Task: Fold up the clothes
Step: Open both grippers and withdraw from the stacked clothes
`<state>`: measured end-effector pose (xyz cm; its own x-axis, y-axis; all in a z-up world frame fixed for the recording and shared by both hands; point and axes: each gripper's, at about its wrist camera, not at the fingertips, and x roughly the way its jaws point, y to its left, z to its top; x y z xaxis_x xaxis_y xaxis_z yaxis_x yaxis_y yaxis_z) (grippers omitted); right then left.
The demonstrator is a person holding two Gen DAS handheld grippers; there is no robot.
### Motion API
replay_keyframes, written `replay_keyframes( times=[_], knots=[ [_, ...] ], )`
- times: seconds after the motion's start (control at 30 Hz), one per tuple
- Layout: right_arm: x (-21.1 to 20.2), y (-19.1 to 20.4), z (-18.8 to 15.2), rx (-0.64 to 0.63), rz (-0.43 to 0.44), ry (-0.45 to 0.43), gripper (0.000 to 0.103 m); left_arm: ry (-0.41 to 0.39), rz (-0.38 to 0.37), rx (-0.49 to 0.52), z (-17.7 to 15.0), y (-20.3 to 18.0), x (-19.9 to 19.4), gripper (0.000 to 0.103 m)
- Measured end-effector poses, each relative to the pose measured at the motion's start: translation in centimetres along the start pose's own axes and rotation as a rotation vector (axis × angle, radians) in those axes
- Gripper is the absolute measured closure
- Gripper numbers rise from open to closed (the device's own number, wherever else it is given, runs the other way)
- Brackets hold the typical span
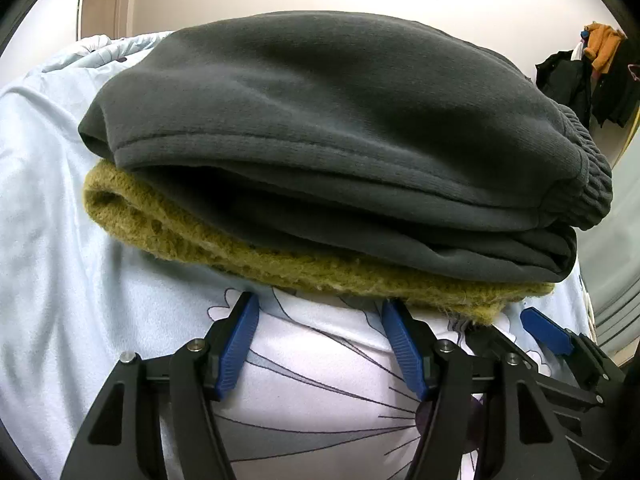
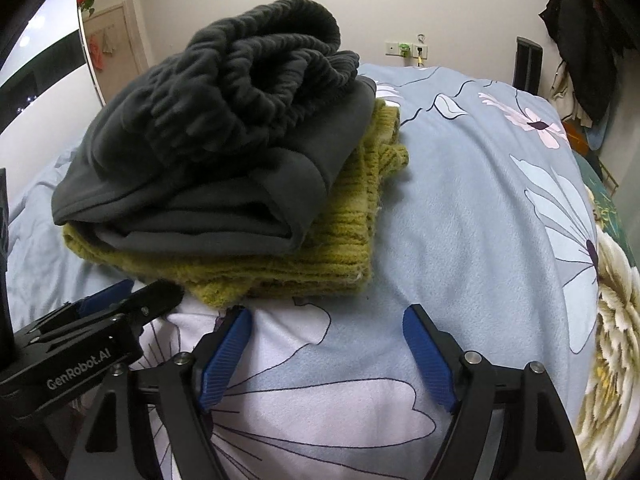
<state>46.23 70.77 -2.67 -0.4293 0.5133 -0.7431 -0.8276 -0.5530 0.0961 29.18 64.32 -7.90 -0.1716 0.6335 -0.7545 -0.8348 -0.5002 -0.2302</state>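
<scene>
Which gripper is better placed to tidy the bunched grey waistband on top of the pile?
Probably right: the right gripper faces the bunched end of the grey garment; the left gripper sits low at the yellow sweater's edge.

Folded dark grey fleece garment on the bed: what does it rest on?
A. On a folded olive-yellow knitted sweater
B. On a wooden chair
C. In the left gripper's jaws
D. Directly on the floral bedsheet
A: the folded dark grey fleece garment lies on top of the folded olive-yellow knitted sweater, which sits on the light blue floral bedsheet; both the left gripper and the right gripper are open and empty.
</scene>
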Motion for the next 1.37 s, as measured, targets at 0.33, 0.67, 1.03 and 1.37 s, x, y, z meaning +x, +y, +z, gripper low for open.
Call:
replay_keyframes(
  times=[0.33,0.67,1.03,1.37],
  knots=[
    [-0.4,-0.5,-0.3,0.005,0.005,-0.010,0.021,-0.001,0.003,0.001,0.3,0.6,0.1,0.038],
    [-1.0,-1.0,-0.6,0.008,0.009,-0.016,0.021,-0.001,0.001,0.001,0.6,1.2,0.2,0.037],
    [-0.8,-1.5,-0.2,0.007,0.012,-0.017,0.021,-0.001,0.002,0.001,0.9,0.5,0.6,0.037],
    [-0.9,-1.7,-0.2,0.006,0.015,-0.018,0.021,-0.004,0.002,0.001,1.1,0.7,0.7,0.037]
  ],
)
